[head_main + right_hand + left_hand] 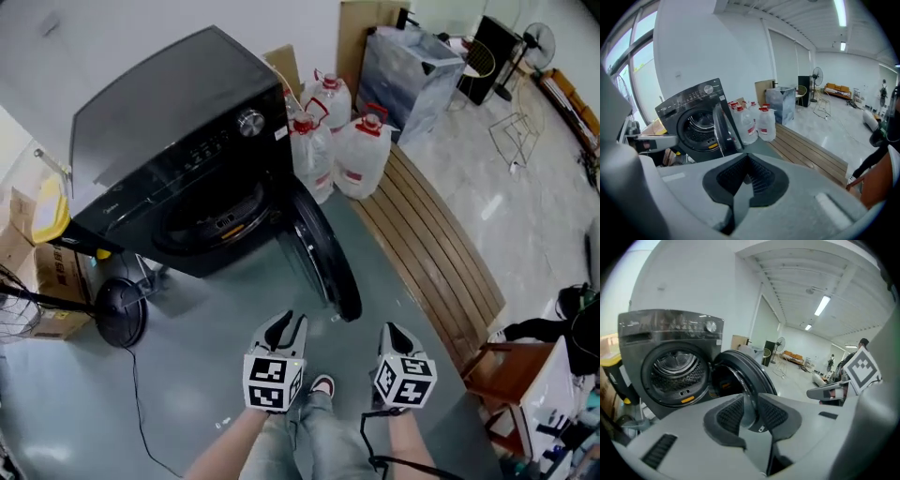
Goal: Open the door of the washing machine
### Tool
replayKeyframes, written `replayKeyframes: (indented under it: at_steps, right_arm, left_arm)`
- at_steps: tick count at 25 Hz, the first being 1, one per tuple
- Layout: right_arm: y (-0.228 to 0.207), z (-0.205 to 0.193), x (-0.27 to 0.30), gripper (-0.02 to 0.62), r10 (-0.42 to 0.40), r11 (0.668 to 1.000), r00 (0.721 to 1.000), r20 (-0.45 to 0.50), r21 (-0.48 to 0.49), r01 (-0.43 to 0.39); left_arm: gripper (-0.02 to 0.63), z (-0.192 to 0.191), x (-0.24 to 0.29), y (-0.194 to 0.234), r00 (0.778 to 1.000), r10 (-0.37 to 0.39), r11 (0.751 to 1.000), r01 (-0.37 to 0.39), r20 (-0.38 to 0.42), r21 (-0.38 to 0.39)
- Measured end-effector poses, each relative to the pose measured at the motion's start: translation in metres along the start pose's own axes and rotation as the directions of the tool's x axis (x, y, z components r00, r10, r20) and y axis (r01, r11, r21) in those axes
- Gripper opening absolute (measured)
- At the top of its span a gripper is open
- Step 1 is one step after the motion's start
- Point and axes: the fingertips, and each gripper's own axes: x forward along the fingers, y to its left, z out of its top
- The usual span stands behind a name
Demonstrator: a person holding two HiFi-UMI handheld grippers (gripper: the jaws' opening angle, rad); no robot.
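There is one black front-loading washing machine (169, 122) with one round black door (323, 253). There are two tongs, the left tongs (286, 323) and the right tongs (396, 330), each with one cube of black and white squares on it. At least three clear plastic water jugs with red caps (361, 155) stand past the door, far ahead of the right tongs. One black standing fan (120, 314) is off to the left of the left tongs. One long brown wooden slatted platform (431, 253) runs ahead of the right tongs.

The washing machine sits ahead of both tongs, a bit to the left. Its door is open. It has swung out wide on its right side and stands almost edge-on to the tongs, near the left tongs but not touching them. Inside the round hole you can see the shiny metal drum (677, 369). One small silver round knob (249, 122) sits on the dark panel on top.

The two tongs are side by side, close to the person's legs, apart from the door. Both point forward and down toward the grey floor (206, 375) in front of the machine. The left tongs have a small gap between their jaws, with nothing in it. The right tongs have their jaw tips together and hold nothing.
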Motion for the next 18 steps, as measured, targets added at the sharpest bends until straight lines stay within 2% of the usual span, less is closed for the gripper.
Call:
replayKeyframes:
  at_steps: [3,6,12,18]
  right_arm:
    - [0.038,0.028,-0.009,0.005,0.059,0.998,0.998,0.020,-0.029,-0.058]
    - [0.074,0.062,-0.022,0.005,0.115,0.992,0.992,0.045,-0.063,-0.112]
    - [0.144,0.131,-0.060,0.005,0.230,0.964,0.968,0.097,-0.162,-0.212]
    - [0.198,0.189,-0.098,0.005,0.344,0.916,0.927,0.150,-0.272,-0.296]
  left_arm:
    - [0.079,0.030,-0.061,0.036,0.995,0.084,0.996,-0.084,0.046,-0.006]
    - [0.051,0.059,-0.125,0.068,0.976,0.189,0.982,-0.187,0.109,-0.029]
    - [0.034,0.102,-0.240,0.113,0.893,0.386,0.922,-0.366,0.230,-0.124]
    - [0.020,0.125,-0.309,0.136,0.816,0.489,0.872,-0.463,0.309,-0.157]
